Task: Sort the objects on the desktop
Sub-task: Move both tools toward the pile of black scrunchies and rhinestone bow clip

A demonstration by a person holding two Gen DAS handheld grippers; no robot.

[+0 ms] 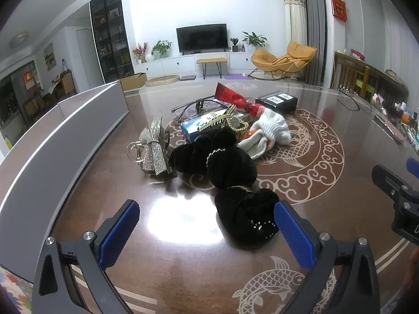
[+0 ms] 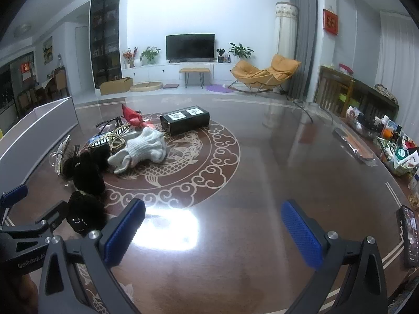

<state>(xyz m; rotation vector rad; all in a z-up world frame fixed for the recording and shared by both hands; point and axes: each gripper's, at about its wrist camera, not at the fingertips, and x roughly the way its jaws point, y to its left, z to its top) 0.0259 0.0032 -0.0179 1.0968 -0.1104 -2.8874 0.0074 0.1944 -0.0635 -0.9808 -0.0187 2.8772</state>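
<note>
While both grippers hover low over the glossy brown table [image 1: 110, 157], the clutter to be sorted sits in 1 heap on its fish-and-cloud medallion. At far left a grey box wall [image 1: 65, 128] runs along the table edge. Just beside it lies a rhinestone bow clip [image 1: 154, 151], touching the first of 3 black velvet scrunchies [image 1: 230, 167] that trail toward the near edge; the nearest one [image 1: 248, 217] carries small sparkling studs. Behind them a blue-and-white carton [image 1: 195, 128] bears print too small to read, with a gold chain-trimmed piece [image 1: 227, 123] lying over it and thin black glasses [image 1: 188, 107] behind. Further right come a red foil wrapper [image 1: 233, 98], white knit gloves [image 1: 267, 130] and a black box [image 1: 279, 102] with 2 white labels whose writing is illegible.

The left gripper [image 1: 207, 231] has its jaws spread wide, gripping nothing, the right blue pad [image 1: 293, 238] just beside the studded scrunchie. The right gripper [image 2: 213, 233] also has its jaws wide and empty, over bare table well apart from the heap. In the right wrist view the left gripper's body shows "GenRobot.AI" lettering. A phone [image 2: 408, 235] lies at the far right edge.
</note>
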